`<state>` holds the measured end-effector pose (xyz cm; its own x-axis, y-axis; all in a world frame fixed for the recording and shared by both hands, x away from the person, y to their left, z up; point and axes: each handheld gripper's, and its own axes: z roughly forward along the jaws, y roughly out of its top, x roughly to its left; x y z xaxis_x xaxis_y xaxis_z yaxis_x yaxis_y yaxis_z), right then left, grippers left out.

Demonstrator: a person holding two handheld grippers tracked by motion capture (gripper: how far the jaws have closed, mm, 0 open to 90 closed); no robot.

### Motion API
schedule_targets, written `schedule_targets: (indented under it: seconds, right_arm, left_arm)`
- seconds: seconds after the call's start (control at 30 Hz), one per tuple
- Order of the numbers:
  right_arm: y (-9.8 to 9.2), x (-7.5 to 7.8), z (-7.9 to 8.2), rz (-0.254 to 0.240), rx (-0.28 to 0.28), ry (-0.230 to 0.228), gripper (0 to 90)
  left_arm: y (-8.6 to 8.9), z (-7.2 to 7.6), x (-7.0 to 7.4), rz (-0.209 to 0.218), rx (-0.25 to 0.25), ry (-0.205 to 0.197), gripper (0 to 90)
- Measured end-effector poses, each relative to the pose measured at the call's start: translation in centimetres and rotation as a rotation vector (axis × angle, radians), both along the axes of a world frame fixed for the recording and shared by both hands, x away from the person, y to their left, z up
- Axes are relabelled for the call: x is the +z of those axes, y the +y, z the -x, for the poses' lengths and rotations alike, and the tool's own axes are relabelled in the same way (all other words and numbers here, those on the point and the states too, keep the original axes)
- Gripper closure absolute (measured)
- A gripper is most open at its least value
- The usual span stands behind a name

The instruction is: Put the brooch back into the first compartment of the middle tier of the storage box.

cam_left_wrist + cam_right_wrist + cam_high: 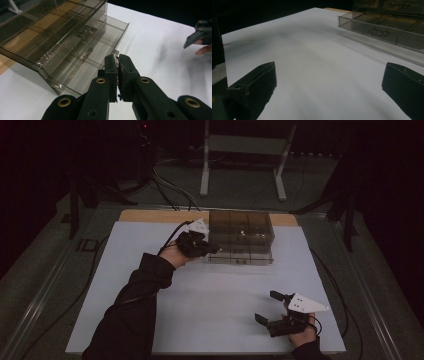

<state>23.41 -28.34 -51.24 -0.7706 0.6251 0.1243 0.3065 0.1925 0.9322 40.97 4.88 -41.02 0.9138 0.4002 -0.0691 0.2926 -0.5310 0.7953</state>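
A smoky clear drawer box stands at the back middle of the white table sheet. Its lower drawer is pulled out, and small metal parts lie in its compartments. My left gripper is at the box's front left corner. In the left gripper view its jaws press together just over the drawer's front rim, and a small pale metal bit peeks out at their tips. My right gripper rests near the front right with its jaws wide apart and nothing between them.
The wooden table edge shows behind the sheet. The open drawer with a metal part lies ahead of the right gripper. Cables and a white stand are on the floor beyond the table.
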Motion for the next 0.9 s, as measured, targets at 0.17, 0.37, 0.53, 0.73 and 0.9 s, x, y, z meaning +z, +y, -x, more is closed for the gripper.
schedule_targets:
  seconds: [0.17, 0.37, 0.53, 0.73, 0.9]
  right_arm:
    - [0.0, 0.0, 0.0, -0.001, 0.001, 0.0, 0.0]
    - [0.0, 0.0, 0.0, -0.003, 0.003, -0.002, 0.0]
    - [-0.1, 0.1, 0.1, -0.004, 0.005, -0.004, 0.0]
    - [-0.1, 0.1, 0.1, -0.007, 0.009, -0.006, 0.0]
    - [-0.2, 0.1, 0.1, -0.011, 0.012, -0.002, 0.0]
  left_arm:
    - [-0.4, -0.4, -0.5, -0.003, 0.022, 0.008, 87.3]
    - [-0.8, -1.0, -1.0, 0.007, 0.055, 0.021, 87.3]
    - [-1.3, -1.5, -1.9, 0.006, 0.087, 0.036, 87.3]
    - [-2.0, -2.1, -3.1, -0.004, 0.11, 0.055, 87.3]
    - [-2.3, -2.5, -3.5, -0.001, 0.135, 0.057, 87.3]
